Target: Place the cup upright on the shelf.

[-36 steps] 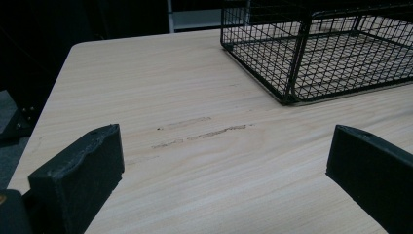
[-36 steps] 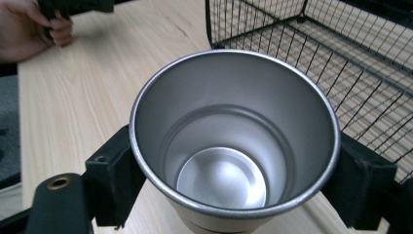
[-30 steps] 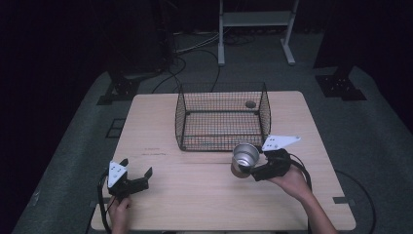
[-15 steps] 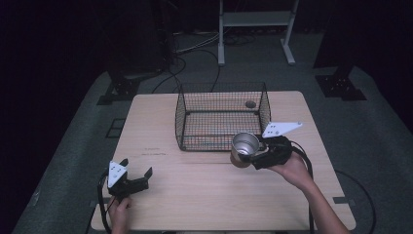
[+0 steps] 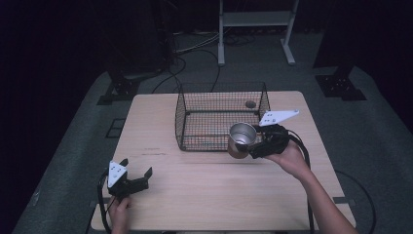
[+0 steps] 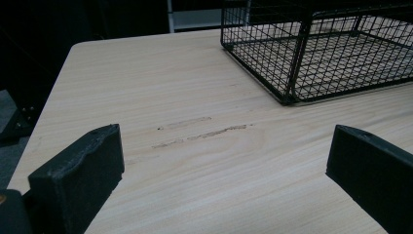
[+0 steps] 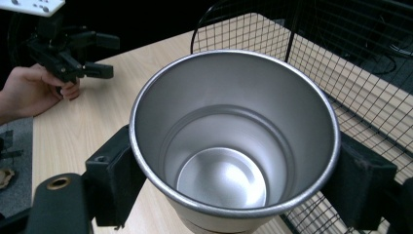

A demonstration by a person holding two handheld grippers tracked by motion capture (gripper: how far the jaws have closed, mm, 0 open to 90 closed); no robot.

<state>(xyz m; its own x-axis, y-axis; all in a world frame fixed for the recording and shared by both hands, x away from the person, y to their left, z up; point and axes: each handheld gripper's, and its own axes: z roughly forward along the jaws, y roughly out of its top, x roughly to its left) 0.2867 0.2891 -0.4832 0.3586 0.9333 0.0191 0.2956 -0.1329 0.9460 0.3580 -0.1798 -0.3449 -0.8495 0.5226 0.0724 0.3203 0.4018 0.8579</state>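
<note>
Wooden and pale, the desk (image 5: 214, 195) carries everything, its far edge facing a dark floor with cables and stands. Next in size is the black wire basket (image 5: 219, 117), which sits at the middle of the far half of the desk, open at the top; in the left gripper view its near corner (image 6: 292, 92) stands on the wood beyond a few faint scuff marks. The right gripper (image 5: 253, 148) is held in a hand just off the basket's near right corner, raised above the desk, with its grey plate on top and its cable trailing back toward the right edge. Its jaws are closed on a steel cup (image 5: 241, 139), one jaw pressed against each side of the cup's wall just below the rim; the right gripper view looks straight down into the cup (image 7: 234, 146), which is upright, with the basket's wire wall close behind it. The cup hangs just at the basket's near right corner, outside the wire. The left gripper (image 5: 139, 176) rests near the desk's near left corner, well apart from the basket, its jaws spread wide with nothing between them but bare wood.
</note>
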